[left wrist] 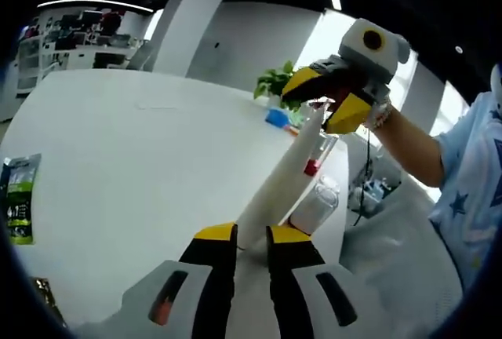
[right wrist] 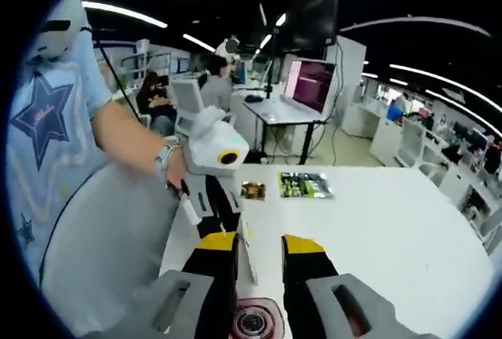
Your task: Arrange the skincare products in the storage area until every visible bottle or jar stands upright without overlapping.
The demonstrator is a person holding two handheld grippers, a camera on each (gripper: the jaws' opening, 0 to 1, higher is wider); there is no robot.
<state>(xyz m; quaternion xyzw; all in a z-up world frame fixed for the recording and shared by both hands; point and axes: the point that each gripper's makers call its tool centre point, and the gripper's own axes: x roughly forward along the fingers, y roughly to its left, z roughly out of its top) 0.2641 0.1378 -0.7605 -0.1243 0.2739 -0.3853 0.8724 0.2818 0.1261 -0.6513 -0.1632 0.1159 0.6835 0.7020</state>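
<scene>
Tube work is the step in hand: a long white tube slants above the white table, its lower end between the jaws of the left gripper, which stand nearly closed and appear to pinch it. Its tip reaches up between the jaws of the right gripper, which are parted around it; whether they press on it cannot be told. Just beside the tube stand a small bottle with a red cap and a pale bottle, with a blue-topped item further off near a plant. In the right gripper view a red-rimmed jar sits right under the jaws. To stand the tube well, the lower grip should probably act as the pivot while the upper gripper guides the tip over the base, slowly, since a tall narrow tube looks prone to tipping. The base wants a bare spot clear of the two bottles, and neither grip should let go before it sits flat. A green packet lies well apart
</scene>
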